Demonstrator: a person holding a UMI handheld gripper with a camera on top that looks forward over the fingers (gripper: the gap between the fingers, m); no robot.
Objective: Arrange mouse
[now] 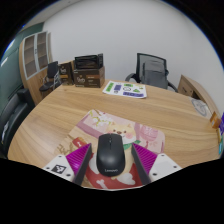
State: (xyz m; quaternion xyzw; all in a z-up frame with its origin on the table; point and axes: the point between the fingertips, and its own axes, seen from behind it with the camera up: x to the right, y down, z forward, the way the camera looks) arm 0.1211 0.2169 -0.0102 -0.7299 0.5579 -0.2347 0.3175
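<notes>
A black mouse [109, 156] is seen between the two fingers of the gripper [108, 170], low over a wooden table [60, 115].

The mouse is flanked by the magenta pads [78, 160], which lie close against its sides; whether it is actually clamped cannot be told. Colourful booklets [106, 124] are spread on the table under and just beyond it. Farther off, a flat white box [124, 90] lies near the far edge, with an office chair [152, 70] and shelving [36, 52] behind.
</notes>
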